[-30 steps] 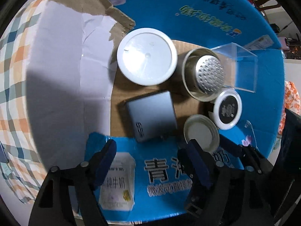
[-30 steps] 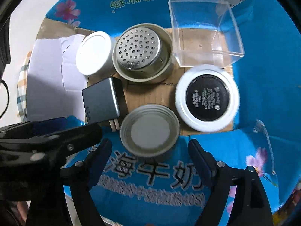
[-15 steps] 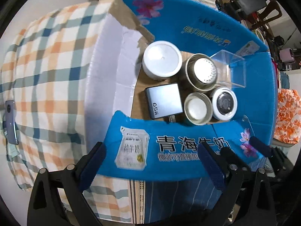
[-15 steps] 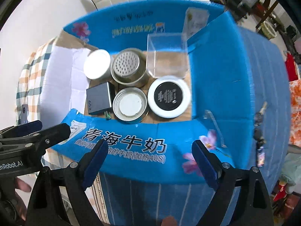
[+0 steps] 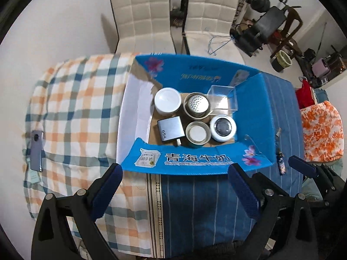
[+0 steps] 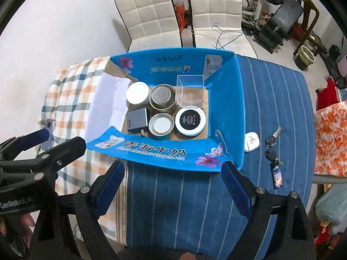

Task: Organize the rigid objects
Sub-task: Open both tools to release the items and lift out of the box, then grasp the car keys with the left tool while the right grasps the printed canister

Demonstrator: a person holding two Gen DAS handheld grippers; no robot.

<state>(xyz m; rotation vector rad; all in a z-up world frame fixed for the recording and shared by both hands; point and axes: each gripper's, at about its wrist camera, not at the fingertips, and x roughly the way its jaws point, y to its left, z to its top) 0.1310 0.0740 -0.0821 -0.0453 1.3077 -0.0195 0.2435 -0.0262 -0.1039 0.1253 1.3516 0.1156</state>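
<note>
A blue cardboard box (image 5: pixel 195 162) (image 6: pixel 156 151) stands open on the table. Inside it sit a white-lidded jar (image 5: pixel 167 101) (image 6: pixel 137 92), a perforated metal tin (image 5: pixel 197 105) (image 6: pixel 162 96), a clear plastic box (image 5: pixel 223 96) (image 6: pixel 190 91), a grey charger (image 5: pixel 171 129) (image 6: pixel 137 120), an open tin (image 5: pixel 197 134) (image 6: pixel 161 126) and a black-topped white jar (image 5: pixel 223 127) (image 6: pixel 190 120). My left gripper (image 5: pixel 175 186) and my right gripper (image 6: pixel 173 184) are both open and empty, held high above the box's near side.
A phone (image 5: pixel 35 150) lies on the checked cloth at left. A white case (image 6: pixel 251 142) and keys (image 6: pixel 273 151) lie on the blue striped cloth right of the box. Two white chairs (image 6: pixel 184 10) stand behind the table. Orange fabric (image 5: pixel 323 130) is at right.
Both grippers have pulled up and back from inside the box, so the whole box and table now show. The objects in the box have not moved.
</note>
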